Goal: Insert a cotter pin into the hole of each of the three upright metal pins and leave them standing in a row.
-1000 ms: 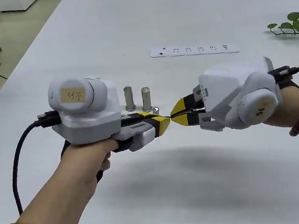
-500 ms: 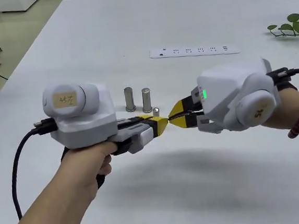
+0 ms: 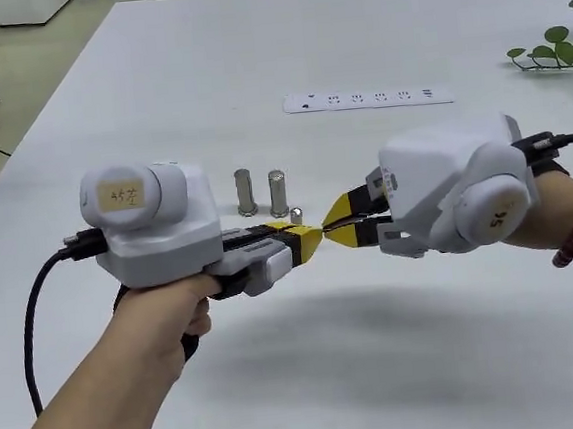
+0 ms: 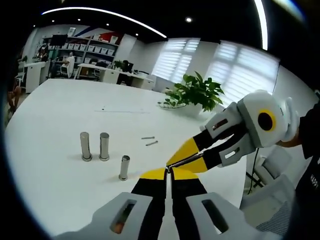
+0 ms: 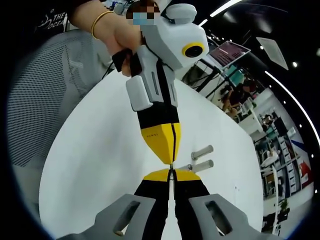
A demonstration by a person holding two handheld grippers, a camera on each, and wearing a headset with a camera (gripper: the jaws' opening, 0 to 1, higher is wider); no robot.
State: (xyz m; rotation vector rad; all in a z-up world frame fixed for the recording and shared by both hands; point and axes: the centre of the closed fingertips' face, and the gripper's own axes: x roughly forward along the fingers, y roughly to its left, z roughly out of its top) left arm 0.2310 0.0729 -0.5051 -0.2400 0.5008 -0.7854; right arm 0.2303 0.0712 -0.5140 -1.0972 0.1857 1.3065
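The left hand-held gripper (image 3: 309, 241) and the right hand-held gripper (image 3: 335, 228) met tip to tip above the white surface (image 3: 281, 376). The right one's jaws were closed on a thin cotter pin (image 4: 186, 160), whose free end reached the left one's tips. The left jaws were drawn together, though whether they pinched the pin could not be told. Just beyond the tips a first metal pin (image 3: 244, 192) and a second metal pin (image 3: 278, 193) stood upright side by side. A third metal pin (image 3: 296, 216) stood apart, nearer the grippers. Two spare cotter pins (image 4: 148, 137) lay past them. A power strip (image 3: 367, 98) lay toward the far edge, and a plant (image 3: 550, 48) sat at the right edge.
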